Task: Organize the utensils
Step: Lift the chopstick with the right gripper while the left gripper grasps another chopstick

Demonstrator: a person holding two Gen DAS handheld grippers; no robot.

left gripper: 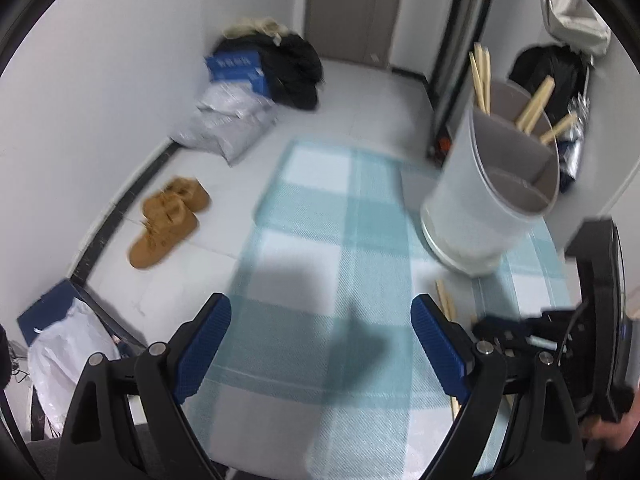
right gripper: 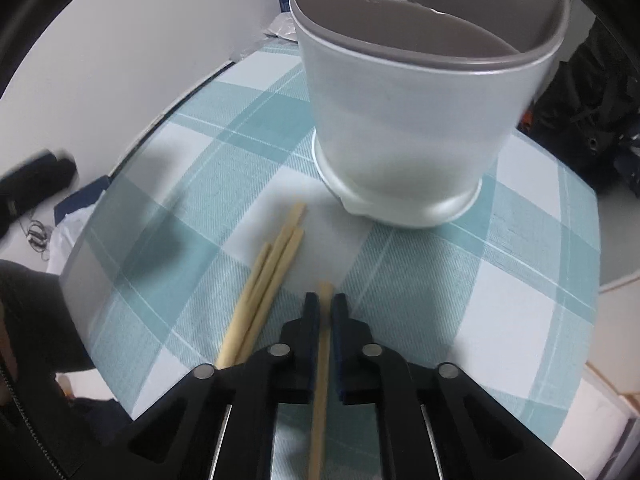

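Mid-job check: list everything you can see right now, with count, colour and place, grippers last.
utensil holder: one, grey-white, divided, on the cloth
chopsticks in holder: several, pale wood, far compartment
loose chopsticks: three, pale wood, on cloth before holder
held chopstick: one, pale wood, between right fingers
tablecloth: one, teal-white check, covers table
boots: pair, tan, on floor
bags: pile, black, blue, white, by wall
left gripper: open, empty, above cloth
right gripper: shut on the held chopstick

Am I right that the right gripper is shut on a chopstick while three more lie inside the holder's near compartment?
Not quite. The right gripper is shut on a chopstick, but the three chopsticks lie on the checked tablecloth before the holder, as the right wrist view shows.
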